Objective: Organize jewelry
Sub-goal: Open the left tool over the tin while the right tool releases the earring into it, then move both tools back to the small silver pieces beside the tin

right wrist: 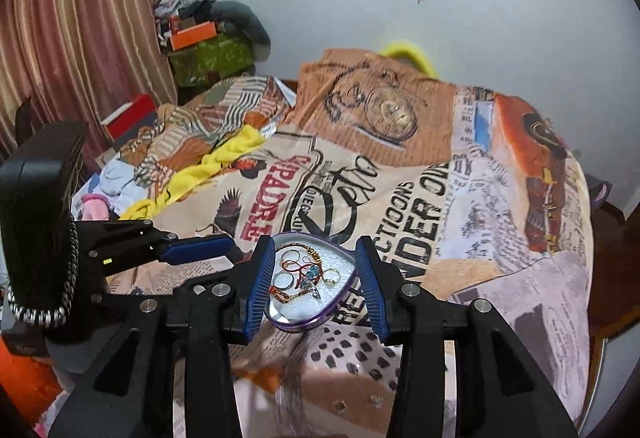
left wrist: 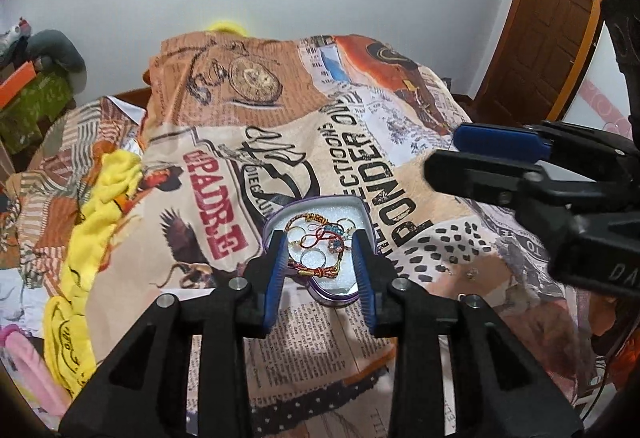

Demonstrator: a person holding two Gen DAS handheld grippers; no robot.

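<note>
A purple-rimmed heart-shaped tin tray (left wrist: 280, 216) (right wrist: 348, 298) lies on the printed blanket. It holds a tangle of jewelry (left wrist: 320, 244) (right wrist: 306, 274): red and gold thread bracelets, several rings and blue bead pieces. My left gripper (left wrist: 320, 234) is open and empty, its blue-padded jaws framing the tray from the near side. My right gripper (right wrist: 315, 244) is open and empty, also framing the tray. Each gripper shows in the other's view: the right one (left wrist: 460, 152) above and right of the tray, the left one (right wrist: 224, 248) just left of it.
Small earrings or studs lie loose on the blanket (left wrist: 473, 273) (right wrist: 340, 404) near the tray. A yellow cloth (left wrist: 100, 206) (right wrist: 224, 158) lies crumpled on the left. Boxes and clothes (right wrist: 204, 50) pile up by the curtain. A wooden door (left wrist: 552, 22) stands on the right.
</note>
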